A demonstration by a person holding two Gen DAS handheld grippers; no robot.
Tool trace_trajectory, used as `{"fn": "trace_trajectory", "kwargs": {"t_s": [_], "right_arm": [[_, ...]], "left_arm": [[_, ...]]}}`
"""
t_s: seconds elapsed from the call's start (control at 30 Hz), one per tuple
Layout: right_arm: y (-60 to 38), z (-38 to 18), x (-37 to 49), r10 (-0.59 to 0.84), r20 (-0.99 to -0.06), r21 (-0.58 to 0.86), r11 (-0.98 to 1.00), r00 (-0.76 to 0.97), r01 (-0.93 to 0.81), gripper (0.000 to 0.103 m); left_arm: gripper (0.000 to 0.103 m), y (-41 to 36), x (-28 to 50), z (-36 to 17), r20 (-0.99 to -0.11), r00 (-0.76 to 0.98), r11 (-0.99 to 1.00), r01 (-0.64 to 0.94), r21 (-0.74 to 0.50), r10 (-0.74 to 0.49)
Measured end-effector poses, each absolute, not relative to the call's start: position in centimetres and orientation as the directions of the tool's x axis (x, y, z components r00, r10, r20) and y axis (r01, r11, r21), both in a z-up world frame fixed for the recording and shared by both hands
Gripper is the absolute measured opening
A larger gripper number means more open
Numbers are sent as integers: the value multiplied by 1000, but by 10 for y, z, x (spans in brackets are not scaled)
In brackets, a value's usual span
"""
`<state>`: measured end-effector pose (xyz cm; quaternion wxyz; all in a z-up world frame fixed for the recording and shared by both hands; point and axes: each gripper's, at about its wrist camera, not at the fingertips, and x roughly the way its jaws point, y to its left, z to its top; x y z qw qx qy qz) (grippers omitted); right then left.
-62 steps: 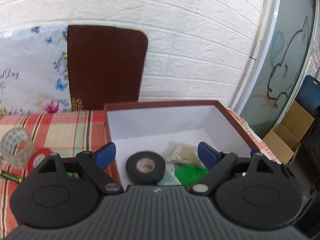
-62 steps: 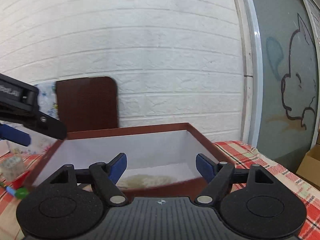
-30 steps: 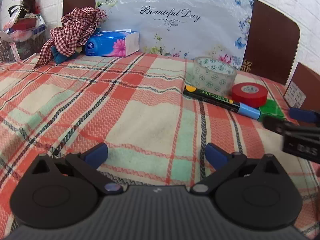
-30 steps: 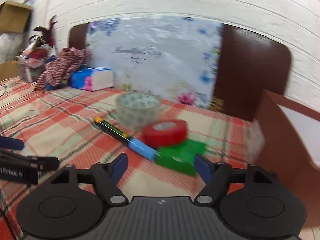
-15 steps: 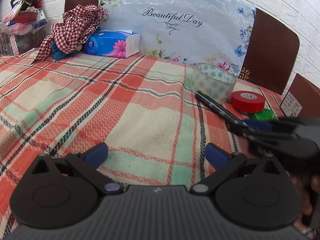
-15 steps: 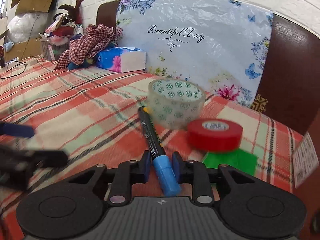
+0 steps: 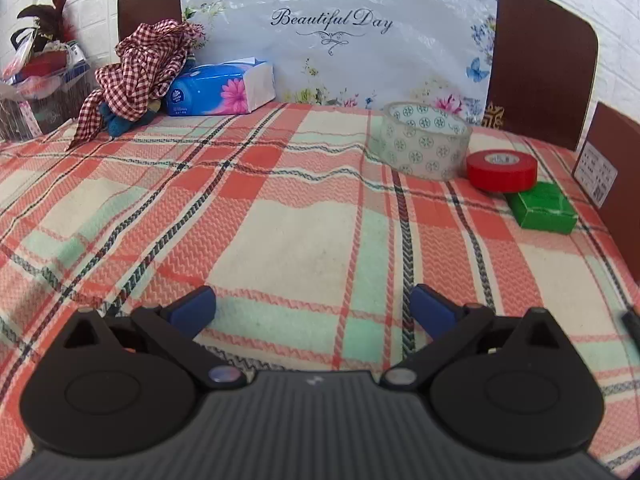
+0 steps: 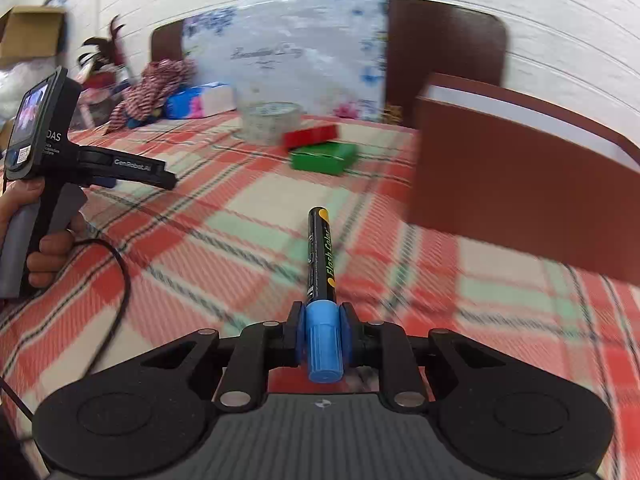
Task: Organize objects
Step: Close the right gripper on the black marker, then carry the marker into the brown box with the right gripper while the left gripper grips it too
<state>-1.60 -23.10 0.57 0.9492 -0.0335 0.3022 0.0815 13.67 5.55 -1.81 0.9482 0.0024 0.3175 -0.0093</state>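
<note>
My right gripper [image 8: 323, 334] is shut on the blue cap of a black marker [image 8: 319, 258], which sticks out forward above the plaid cloth. The brown box [image 8: 516, 184] with its white inside stands just to the right of it. My left gripper [image 7: 312, 306] hovers open over bare cloth with nothing between its fingers. Ahead of it to the right stand the clear patterned tape roll [image 7: 424, 146], the red tape roll [image 7: 502, 170] and a green box [image 7: 542, 208]; the same clear tape roll [image 8: 270, 122], red tape roll [image 8: 310, 135] and green box [image 8: 324, 156] appear blurred in the right wrist view.
A tissue pack [image 7: 222, 90], a checked cloth bundle [image 7: 146, 68] and a flowered "Beautiful Day" board [image 7: 336, 28] line the table's back. A brown chair back [image 7: 540, 64] stands behind. In the right wrist view a hand [image 8: 36, 240] holds the left gripper, its cable trailing over the cloth.
My right gripper shut on the marker's blue cap, lifted it off the cloth and swung it right toward the brown box. The marker is gone from beside the tape rolls. The left gripper stayed put.
</note>
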Motion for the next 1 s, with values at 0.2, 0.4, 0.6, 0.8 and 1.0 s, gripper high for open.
{"fn": "trace_trajectory", "kwargs": {"t_s": [0.2,0.4,0.6,0.8,1.0], "right_arm": [[-244,0,-48,58,-543,-38,995,838,-94,19],[-247,-1,-49,73,-532,-15,995,844,-96,19],[-254,-3,-53,101,-517,27,994,850,-102,20],[-259,-5,-52,139,-505,62,990,852,-125,20],[-253,2,-59,147,-447,24,988,882,-152,19]], "left_arm": [[93,12,115,11,-664,732,987,145,-70,-155],[91,-77,79,47,-695,603,909,369,-194,-393],[78,-140,90,19,-841,390,900,372,-228,-375],[35,-155,76,12,-832,467,921,369,-126,-301],[27,-166,72,37,-799,487,901,407,-150,-353]]}}
